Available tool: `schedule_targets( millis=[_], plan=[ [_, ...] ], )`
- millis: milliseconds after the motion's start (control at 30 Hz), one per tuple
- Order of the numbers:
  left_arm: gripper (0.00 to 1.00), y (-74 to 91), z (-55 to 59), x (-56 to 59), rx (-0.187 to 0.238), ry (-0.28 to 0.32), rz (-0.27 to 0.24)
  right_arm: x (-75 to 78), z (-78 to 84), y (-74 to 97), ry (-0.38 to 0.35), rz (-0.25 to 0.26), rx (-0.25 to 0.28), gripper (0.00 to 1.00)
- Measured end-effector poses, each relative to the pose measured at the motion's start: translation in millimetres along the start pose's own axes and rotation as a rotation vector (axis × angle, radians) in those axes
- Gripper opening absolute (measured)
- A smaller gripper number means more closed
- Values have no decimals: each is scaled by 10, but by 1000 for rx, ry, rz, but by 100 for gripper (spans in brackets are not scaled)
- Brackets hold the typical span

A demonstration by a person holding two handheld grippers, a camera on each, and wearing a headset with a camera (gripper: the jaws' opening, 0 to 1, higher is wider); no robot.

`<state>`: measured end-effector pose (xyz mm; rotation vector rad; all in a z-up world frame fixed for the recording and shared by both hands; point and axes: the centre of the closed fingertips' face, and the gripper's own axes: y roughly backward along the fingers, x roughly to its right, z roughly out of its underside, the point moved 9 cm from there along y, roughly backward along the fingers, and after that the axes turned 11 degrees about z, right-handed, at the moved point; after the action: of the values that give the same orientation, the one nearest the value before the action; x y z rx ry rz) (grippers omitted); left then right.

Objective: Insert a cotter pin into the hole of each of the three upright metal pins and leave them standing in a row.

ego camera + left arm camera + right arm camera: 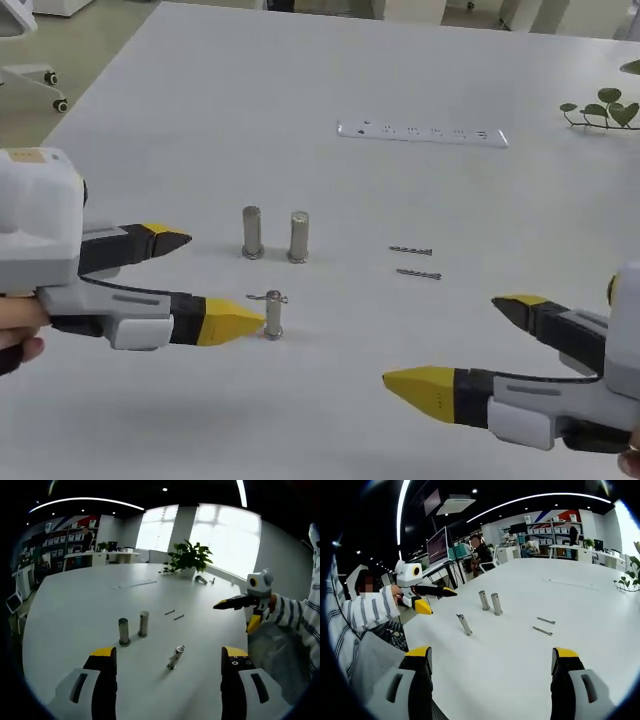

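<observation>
Pins: two smooth grey steel cylinders [252, 232] upright, side by side; third cylinder [273, 315] nearer, wire cotter pin [266, 296] through its top.
Spare cotter pins [411, 250]: flat on matte white table [300, 110].
Left gripper [226, 278]: spread wide, empty, yellow tip beside third cylinder.
Right gripper [439, 339]: spread, empty.

The pale grey tabletop [300, 80] carries a metal pin [252, 232] and a second pin [298, 237], which stand upright just beside each other near its middle. Nearer the person is a third pin [273, 318] with a cotter pin [266, 296] through its top; it looks tilted in the two gripper views. To the right, two loose cotter pins [411, 250] [418, 274] lie flat and almost parallel, a white power strip [422, 132] lies farther back, and a leafy plant [600, 108] sits at the right edge.
</observation>
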<state>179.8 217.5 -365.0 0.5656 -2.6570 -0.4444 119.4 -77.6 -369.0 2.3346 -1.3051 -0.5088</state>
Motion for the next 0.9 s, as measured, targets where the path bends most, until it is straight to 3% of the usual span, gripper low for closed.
schedule_targets(
  millis=[233, 333, 533, 667, 900],
  plan=[
    [80, -49, -123, -150, 21, 7, -23, 8, -26, 15, -19, 11, 10, 98],
    [77, -110, -144, -295, 40, 64, -63, 13, -17, 15, -13, 14, 0, 98],
    [71, -221, -152, -525, 43, 84, -118, 60, 47, 16, -41, 20, -23, 97],
    [61, -348, -110, -646, 15, 122, -146, 66, 75, 15, -50, 14, -35, 97],
    [47, -533, -83, -833, -10, 101, -174, 32, 96, -4, -45, -10, -58, 96]
  ],
)
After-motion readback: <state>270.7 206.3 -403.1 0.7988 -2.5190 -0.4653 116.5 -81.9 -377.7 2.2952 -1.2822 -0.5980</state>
